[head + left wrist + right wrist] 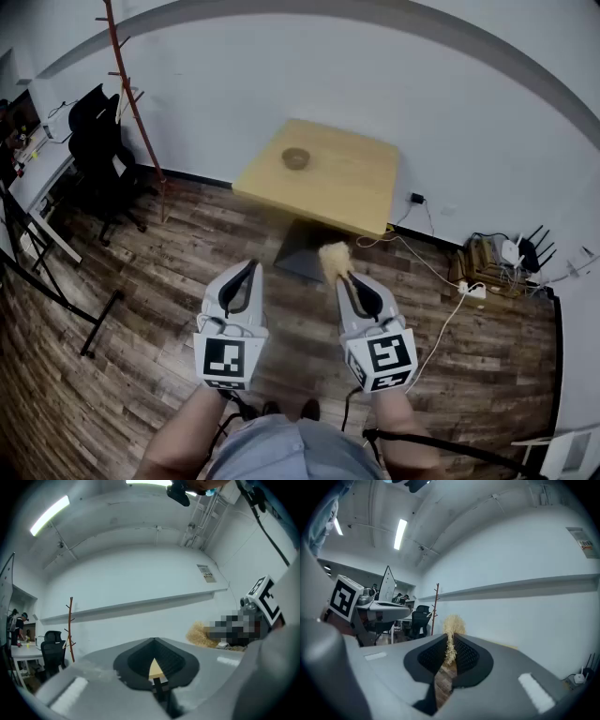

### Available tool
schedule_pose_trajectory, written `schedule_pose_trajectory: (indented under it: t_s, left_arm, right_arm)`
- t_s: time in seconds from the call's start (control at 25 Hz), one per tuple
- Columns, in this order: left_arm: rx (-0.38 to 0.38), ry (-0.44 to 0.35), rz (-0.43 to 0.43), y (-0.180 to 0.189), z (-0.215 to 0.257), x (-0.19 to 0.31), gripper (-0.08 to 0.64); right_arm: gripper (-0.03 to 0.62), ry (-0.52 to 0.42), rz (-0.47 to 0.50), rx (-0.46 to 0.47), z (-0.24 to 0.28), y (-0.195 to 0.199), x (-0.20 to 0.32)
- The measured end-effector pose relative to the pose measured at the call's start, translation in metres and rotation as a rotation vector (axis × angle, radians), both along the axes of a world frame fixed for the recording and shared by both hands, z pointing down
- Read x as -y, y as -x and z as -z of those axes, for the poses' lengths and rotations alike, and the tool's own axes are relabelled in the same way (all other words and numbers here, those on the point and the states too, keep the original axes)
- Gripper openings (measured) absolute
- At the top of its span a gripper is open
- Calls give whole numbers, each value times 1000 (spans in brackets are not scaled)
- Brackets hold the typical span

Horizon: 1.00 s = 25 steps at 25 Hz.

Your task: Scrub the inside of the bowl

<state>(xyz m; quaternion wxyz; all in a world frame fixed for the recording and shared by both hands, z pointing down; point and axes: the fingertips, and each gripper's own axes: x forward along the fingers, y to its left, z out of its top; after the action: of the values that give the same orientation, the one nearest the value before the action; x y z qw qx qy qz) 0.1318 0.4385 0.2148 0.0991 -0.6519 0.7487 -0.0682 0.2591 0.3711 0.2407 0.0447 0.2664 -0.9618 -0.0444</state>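
Note:
A small brown bowl (295, 157) sits on the far part of a light wooden table (352, 187), well ahead of both grippers. Over the wooden floor short of the table, my right gripper (343, 276) is shut on a tuft of straw-coloured scrubber (333, 256). That scrubber (452, 626) sticks up between its black pads in the right gripper view. My left gripper (251, 267) is held level beside it, shut and holding nothing. From the left gripper view the scrubber (200, 635) shows off to the right.
A red coat stand (131, 94) and a black office chair (98, 141) stand at the left by the wall, with a desk (37, 173) further left. Cables, a power strip (471, 289) and a router (520, 250) lie on the floor at the right. The table's dark base (300, 251) lies ahead.

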Motion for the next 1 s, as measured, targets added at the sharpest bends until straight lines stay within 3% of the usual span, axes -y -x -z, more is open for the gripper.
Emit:
schedule_pose_trajectory:
  t_s: [0.76, 1.0]
  left_arm:
    - [-12, -19, 68, -13, 3, 12, 21]
    - [-53, -4, 69, 7, -9, 31, 21]
  right_arm:
    - [32, 7, 56, -19, -15, -20, 12]
    - [34, 8, 39, 21, -15, -6, 31]
